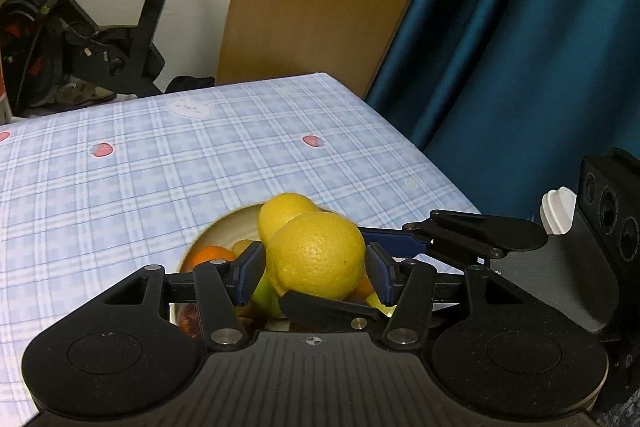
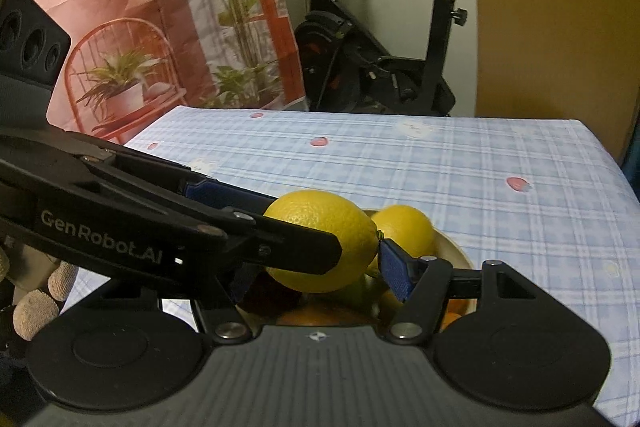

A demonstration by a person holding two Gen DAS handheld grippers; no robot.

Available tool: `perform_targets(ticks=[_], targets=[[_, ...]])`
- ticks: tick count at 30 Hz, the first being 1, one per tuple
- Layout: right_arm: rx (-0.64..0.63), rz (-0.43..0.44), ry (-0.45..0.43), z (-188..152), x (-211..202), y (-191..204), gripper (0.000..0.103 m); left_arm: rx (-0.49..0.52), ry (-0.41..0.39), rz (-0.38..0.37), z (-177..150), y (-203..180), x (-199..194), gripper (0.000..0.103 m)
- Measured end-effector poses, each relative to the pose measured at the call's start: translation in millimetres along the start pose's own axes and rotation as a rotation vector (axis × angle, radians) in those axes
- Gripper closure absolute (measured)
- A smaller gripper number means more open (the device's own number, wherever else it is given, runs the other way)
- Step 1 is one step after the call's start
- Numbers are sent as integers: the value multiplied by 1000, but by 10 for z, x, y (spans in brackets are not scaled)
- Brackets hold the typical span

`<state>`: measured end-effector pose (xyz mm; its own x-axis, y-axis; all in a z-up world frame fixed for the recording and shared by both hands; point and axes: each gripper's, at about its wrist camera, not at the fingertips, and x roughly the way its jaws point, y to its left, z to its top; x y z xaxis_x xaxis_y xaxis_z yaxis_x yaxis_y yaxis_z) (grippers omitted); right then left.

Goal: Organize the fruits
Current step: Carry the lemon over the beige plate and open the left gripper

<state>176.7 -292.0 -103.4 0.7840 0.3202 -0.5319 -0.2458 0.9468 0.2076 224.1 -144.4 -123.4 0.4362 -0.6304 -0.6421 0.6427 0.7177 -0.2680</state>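
One yellow lemon is held by both grippers at once, crosswise. My left gripper is shut on its sides with the blue pads. My right gripper is shut on its ends, and its fingers reach in from the right in the left wrist view. In the right wrist view the left gripper's fingers cross in from the left. The lemon hangs just above a cream bowl. A second lemon lies behind it in the bowl.
The bowl also holds an orange, a green fruit and a dark red fruit. It stands on a blue checked tablecloth near the table's front right. A gloved hand, a blue curtain and an exercise bike surround the table.
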Motion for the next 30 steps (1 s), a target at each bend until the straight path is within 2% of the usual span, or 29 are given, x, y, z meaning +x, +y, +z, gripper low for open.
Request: perform_targets(ticks=[17, 24, 30], targets=[[24, -37, -19, -148, -40, -163, 35, 26, 23, 14, -31, -163, 160, 43], [20, -71, -13, -158, -43, -170, 35, 15, -6, 17, -53, -128, 58, 41], [40, -82, -6, -199, -50, -201, 35, -1, -39, 50, -86, -65, -50, 41]])
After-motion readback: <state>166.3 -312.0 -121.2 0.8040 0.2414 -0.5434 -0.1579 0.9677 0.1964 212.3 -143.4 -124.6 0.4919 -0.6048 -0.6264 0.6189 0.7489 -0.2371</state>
